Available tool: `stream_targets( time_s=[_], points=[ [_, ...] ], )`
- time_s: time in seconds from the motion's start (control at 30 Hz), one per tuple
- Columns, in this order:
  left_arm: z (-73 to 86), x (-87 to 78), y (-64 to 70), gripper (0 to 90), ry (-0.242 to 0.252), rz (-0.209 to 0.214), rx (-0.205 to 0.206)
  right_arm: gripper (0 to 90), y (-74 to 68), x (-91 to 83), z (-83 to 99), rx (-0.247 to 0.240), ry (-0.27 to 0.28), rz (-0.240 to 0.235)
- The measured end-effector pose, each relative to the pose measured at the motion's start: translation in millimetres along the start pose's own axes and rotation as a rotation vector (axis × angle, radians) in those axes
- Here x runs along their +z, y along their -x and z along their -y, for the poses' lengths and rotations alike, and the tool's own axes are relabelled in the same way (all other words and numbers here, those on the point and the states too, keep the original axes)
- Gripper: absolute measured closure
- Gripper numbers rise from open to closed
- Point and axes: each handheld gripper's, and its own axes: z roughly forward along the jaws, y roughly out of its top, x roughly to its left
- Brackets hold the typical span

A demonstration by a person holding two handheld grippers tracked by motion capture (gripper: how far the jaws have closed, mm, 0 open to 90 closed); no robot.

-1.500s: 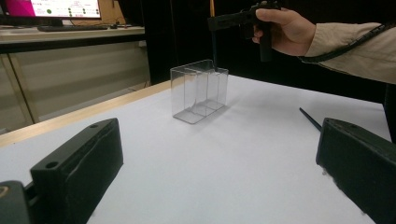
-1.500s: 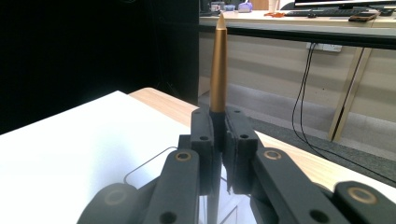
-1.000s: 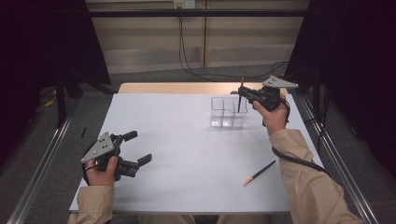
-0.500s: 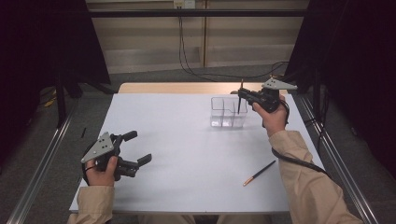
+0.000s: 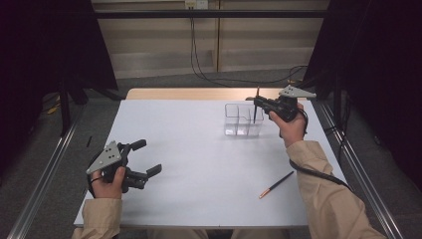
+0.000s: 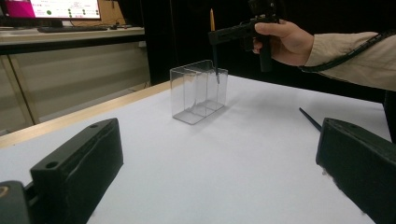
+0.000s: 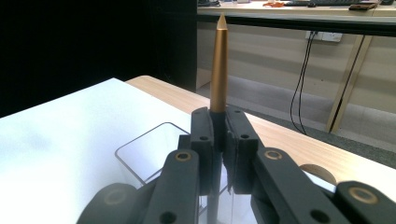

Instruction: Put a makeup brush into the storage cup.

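- The left gripper point(image 5: 148, 158) sits nearest, held low over the near left part of the white table point(image 5: 189, 149); its two black jaws stand wide apart with nothing between them.
- In the left gripper view, the bare white tabletop lies between those spread jaws, and the clear box point(image 6: 198, 91) stands well ahead of them.
- A second pen point(image 5: 276, 184) lies flat on the table, well to the right of the left gripper and nearer the person than the right gripper, beside the right sleeve point(image 5: 323, 199). It is dark with a copper-coloured end, and neither gripper touches it.
- The clear box point(image 5: 242, 119), split into compartments, stands farther off on the table, just beside and below the tips of the right gripper.
- The right gripper point(image 5: 257, 103) is held up at the far right of the table, its jaws closed tight on a pen point(image 5: 256, 110).
- That pen stands close to upright: its copper-coloured end point(image 7: 218, 63) rises above the jaws in the right gripper view, and its dark lower end reaches down to the open top of the box at the box's right end point(image 6: 215, 70). Whether the tip is inside a compartment or just beside the wall, I cannot tell.
- Beyond the right gripper runs the table's bare wooden far edge point(image 5: 199, 93).
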Motion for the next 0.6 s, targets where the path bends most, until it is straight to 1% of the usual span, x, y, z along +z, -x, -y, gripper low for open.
stream_targets(
  time_s=[0.6],
  points=[
    [-0.1, -0.7, 0.0, 0.5, -0.001, -0.006, 0.004, 82.8, -1.1, 0.1, 6.1, -0.004, -0.009, -0.006]
  ],
)
